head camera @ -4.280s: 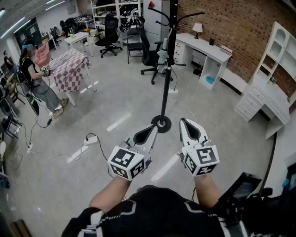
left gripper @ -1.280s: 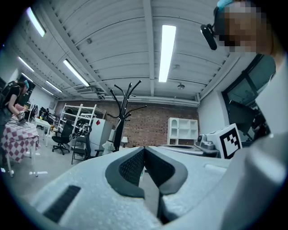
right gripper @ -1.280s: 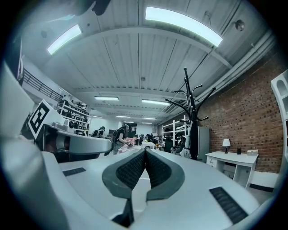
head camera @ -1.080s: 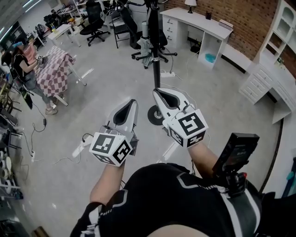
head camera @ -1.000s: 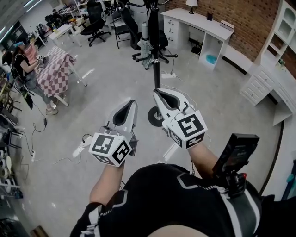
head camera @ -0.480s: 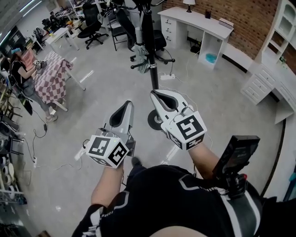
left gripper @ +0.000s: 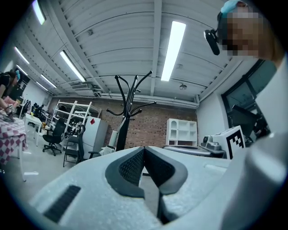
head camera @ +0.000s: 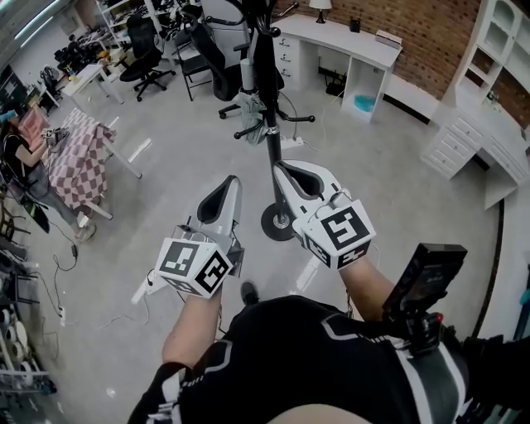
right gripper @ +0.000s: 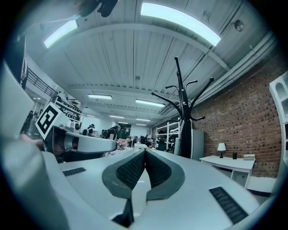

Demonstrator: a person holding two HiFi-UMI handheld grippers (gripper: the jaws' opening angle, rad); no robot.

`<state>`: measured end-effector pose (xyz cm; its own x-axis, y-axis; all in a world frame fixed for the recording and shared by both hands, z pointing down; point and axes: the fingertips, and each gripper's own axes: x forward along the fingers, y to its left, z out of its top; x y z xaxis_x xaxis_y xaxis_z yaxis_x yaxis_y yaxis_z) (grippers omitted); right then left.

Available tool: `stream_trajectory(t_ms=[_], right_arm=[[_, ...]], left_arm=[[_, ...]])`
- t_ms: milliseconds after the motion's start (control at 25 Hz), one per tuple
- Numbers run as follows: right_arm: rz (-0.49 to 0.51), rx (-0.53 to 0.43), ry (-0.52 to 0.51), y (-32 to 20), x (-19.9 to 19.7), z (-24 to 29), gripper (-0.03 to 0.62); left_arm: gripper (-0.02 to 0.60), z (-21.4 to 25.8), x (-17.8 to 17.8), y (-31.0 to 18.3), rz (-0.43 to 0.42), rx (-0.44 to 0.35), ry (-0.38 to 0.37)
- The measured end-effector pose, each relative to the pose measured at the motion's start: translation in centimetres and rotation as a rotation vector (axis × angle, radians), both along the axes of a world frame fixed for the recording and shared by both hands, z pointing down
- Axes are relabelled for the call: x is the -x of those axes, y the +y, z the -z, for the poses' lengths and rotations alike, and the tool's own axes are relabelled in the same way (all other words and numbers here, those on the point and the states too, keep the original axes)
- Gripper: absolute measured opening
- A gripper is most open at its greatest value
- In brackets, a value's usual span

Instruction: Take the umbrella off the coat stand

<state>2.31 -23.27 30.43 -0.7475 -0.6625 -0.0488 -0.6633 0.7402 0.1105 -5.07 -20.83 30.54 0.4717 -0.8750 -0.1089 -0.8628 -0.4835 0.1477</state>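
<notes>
Grey floor (head camera: 397,182) surrounds the coat stand (head camera: 270,157); its light, floppy-looking umbrella (head camera: 247,98) wants a handle grip, left tool (head camera: 229,182) and right tool (head camera: 282,170) pressed together.

Black coat stand (head camera: 267,108) with a pale grey-white umbrella (head camera: 247,81) on it, over a light grey floor (head camera: 397,199). Left gripper (head camera: 229,184) and right gripper (head camera: 284,170) are white with dark grey, finely gridded pads (right gripper: 131,169); each bears a cube (head camera: 195,267) of black-and-white square markers. The person's top (head camera: 290,356) is black with thin white lines. Red-brown brick wall (head camera: 431,25), white desk (head camera: 348,37), white shelf unit (head camera: 497,50), a turquoise object (head camera: 364,103) under the desk. At the floor's left edge, a pink-and-white checked cloth (head camera: 70,157). Black office chairs (head camera: 141,41)
</notes>
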Motion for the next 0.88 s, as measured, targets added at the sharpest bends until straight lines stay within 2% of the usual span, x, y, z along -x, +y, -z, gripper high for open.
stream_trajectory(t_ms=[280,880], right_arm=[[-0.076,0.009,-0.011,-2.6,1.9,0.2,0.003],[-0.272,0.034,-0.036,-7.0,6.5,0.5,0.003]], left_arm=[[0.006,0.5,3.0,-3.1,-0.062,-0.014,0.019],[0.006,1.5,8.6,-9.7,-0.243,-0.026,0.005]])
